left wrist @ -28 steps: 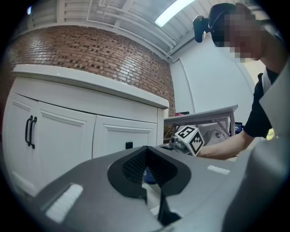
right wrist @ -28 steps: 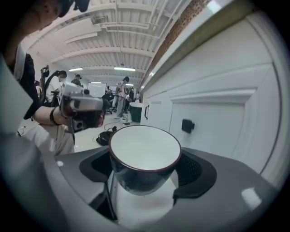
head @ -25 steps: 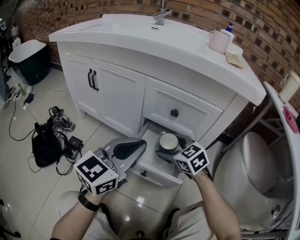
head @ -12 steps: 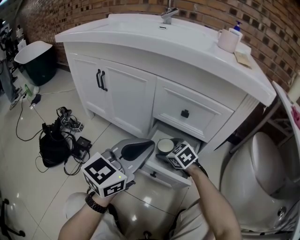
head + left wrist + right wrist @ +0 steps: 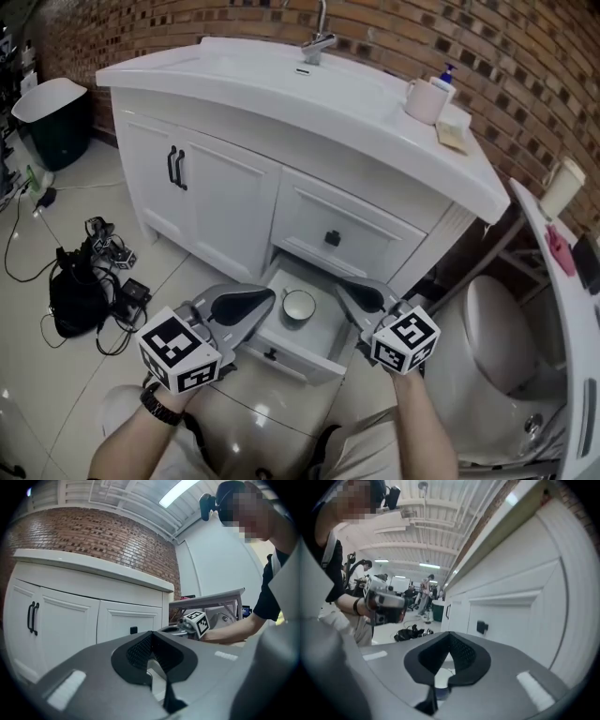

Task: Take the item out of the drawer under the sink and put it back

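The bottom drawer [image 5: 281, 352] under the sink stands pulled out. A small white bowl with a dark rim [image 5: 299, 305] sits inside it, touched by neither gripper. My right gripper [image 5: 352, 291] hovers at the drawer's right side, apart from the bowl, and its jaws have closed together on nothing. In its own view the right gripper's tips [image 5: 450, 637] meet in front of the white cabinet. My left gripper [image 5: 265, 296] hangs at the drawer's left edge, shut and empty. The left gripper's tips [image 5: 151, 637] also meet in its own view.
Above the open drawer is a closed drawer with a black knob [image 5: 332, 237]. Cabinet doors with black handles [image 5: 174, 167] lie to the left. A mug [image 5: 424, 100] stands on the counter [image 5: 234, 70]. A toilet [image 5: 502, 328] is at the right. A black bag and cables [image 5: 80, 295] lie on the floor at the left.
My right gripper has drawn back from the bowl toward the drawer's right side and closed its jaws. The bowl stays in the drawer. The left gripper has barely moved.
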Demonstrator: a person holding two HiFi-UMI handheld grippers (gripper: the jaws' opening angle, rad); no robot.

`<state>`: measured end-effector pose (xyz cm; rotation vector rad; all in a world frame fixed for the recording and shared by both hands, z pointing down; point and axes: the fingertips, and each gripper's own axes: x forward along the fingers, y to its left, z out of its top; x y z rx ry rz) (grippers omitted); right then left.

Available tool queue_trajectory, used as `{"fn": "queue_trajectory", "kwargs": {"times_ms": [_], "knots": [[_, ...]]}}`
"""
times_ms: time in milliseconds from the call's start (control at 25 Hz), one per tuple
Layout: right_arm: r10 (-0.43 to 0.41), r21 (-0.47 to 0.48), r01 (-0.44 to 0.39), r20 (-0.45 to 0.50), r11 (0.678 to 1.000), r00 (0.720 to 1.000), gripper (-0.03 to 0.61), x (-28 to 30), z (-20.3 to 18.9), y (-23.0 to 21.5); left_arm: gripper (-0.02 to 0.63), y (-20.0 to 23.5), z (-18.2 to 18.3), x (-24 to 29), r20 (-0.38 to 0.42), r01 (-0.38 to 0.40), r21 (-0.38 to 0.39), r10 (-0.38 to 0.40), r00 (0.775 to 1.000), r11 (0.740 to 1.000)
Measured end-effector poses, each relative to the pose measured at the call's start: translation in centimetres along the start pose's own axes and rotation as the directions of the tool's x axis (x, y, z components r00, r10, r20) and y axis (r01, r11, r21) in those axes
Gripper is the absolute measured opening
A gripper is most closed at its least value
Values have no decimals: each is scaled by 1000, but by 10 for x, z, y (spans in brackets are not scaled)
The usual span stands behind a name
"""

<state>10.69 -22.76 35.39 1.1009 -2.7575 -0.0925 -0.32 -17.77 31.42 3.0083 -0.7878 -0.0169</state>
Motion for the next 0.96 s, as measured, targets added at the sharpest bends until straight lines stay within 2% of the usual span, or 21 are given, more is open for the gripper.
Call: {"fn": "queue_trajectory", "kwargs": {"times_ms": [120,240,440,640,960], "knots": [[-102,-8,104,106,995,989,3,-30,35,-2,20,-4,-4,5,-13,9,7,-9,1000,1000],[-168,-27,174,143,984,975,3,-46,50,-2,20,-13,-6,12,-25,24,12,-24,999,1000],[-181,-58,189,123,980,976,3,-49,46,0,20,-24,-13,21,-51,48,38,-46,998,998],[-199,-67,210,137,975,970,2,-50,49,-3,20,-16,-22,23,-64,40,-6,-40,997,999],[-232,-76,245,148,967,961,2,-50,55,-9,20,-10,-18,23,-45,26,-13,-26,999,1000]]}}
